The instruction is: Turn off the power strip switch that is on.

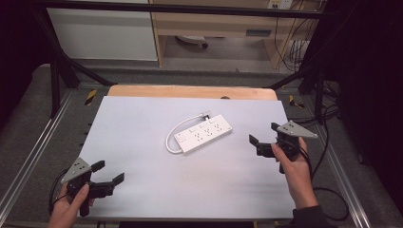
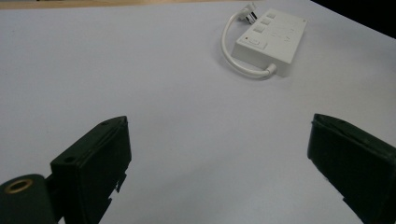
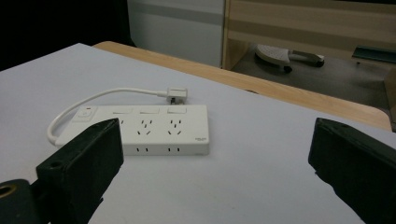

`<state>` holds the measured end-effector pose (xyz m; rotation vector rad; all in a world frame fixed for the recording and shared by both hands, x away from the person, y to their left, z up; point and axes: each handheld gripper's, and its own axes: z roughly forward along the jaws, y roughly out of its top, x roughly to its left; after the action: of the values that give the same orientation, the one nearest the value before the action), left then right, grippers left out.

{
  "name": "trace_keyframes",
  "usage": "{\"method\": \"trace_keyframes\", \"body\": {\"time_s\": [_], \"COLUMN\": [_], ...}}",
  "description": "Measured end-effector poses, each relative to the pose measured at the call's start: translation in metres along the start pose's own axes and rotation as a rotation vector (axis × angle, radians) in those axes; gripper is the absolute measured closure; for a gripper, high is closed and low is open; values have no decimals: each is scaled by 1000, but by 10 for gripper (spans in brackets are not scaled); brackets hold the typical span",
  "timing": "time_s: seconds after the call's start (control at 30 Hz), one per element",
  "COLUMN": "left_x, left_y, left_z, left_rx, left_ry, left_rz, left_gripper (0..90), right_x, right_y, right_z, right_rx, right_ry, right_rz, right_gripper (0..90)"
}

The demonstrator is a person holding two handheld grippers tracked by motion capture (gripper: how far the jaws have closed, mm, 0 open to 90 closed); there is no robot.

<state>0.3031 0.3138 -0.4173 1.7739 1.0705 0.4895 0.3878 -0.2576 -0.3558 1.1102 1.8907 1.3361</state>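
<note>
A white power strip [image 1: 204,134] lies flat near the middle of the white table sheet [image 1: 142,142], its short white cord [image 1: 177,129] looping round to a plug [image 1: 206,114] beside it. The strip [image 2: 271,39] sits far ahead of my left gripper [image 2: 219,163], whose jaws stand wide apart with nothing between them. My left gripper [image 1: 109,172] hovers near the front left corner. My right gripper [image 1: 262,134] is open at the right side, a short way from the strip [image 3: 149,128], and holds nothing.
The table's wooden far edge [image 1: 190,91] shows beyond the sheet. A metal frame [image 1: 57,71] surrounds the table, with cables [image 1: 328,190] trailing at the right. A cabinet [image 1: 102,33] and wooden furniture [image 1: 214,23] stand behind.
</note>
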Motion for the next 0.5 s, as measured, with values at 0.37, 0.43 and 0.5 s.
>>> {"method": "trace_keyframes", "body": {"time_s": [0.37,0.43,0.5], "left_x": [0,0,0], "left_y": [0,0,0], "left_z": [0,0,0], "left_rx": [0,1,1], "left_ry": [0,1,1], "left_rz": [-3,-1,-1], "left_gripper": [61,61,61], "right_x": [-8,-8,-7], "right_y": [-23,-31,-39], "right_z": [-23,-23,-21], "right_rx": [-32,-29,-24], "right_ry": [-37,-39,-39], "right_rz": [26,30,32], "right_gripper": [39,39,38]}}
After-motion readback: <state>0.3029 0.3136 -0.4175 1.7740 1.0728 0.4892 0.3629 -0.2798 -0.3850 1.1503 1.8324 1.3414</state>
